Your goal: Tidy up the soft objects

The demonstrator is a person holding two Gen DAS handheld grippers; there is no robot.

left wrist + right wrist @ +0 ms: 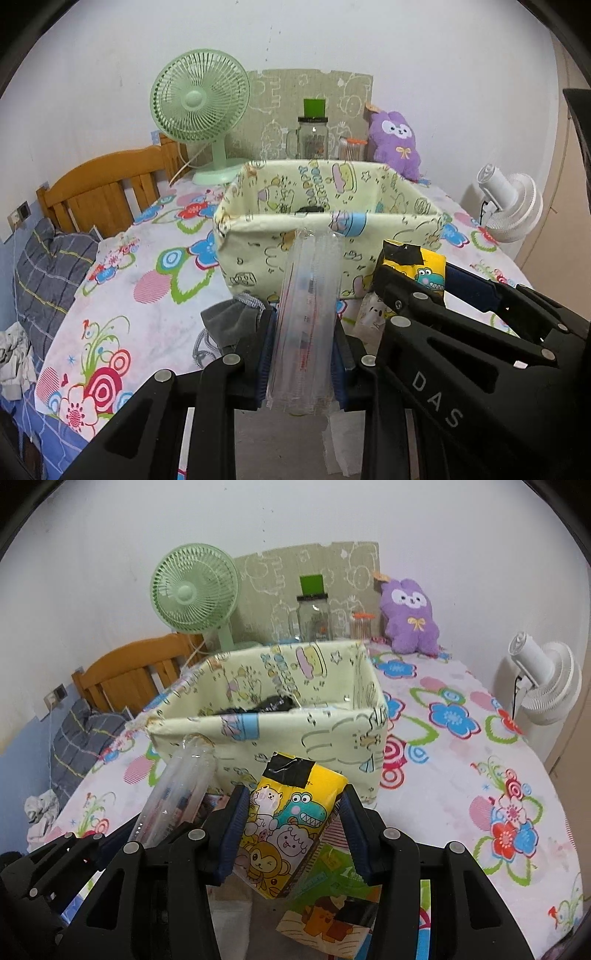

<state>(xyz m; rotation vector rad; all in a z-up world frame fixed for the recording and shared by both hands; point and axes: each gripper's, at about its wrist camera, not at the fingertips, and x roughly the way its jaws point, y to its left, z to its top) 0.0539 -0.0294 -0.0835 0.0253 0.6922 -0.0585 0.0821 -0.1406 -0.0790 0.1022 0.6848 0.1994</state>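
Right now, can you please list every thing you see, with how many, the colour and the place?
box: 1, pale yellow cartoon fabric, middle of the table, something dark inside
tube: 1, clear plastic, in the left gripper
pack: 1, yellow with cartoon animals and black tape, in the right gripper
pouch: 1, grey, on the table, left of the tube
plush: 1, purple, far edge, right of the jar
jar: 1, clear glass, black lid, behind the box
green fan: 1, far left of the table
white fan: 1, beyond the right edge
tablecloth: 1, white with bright flowers
left gripper: black, shut on the tube
right gripper: black, shut on the pack
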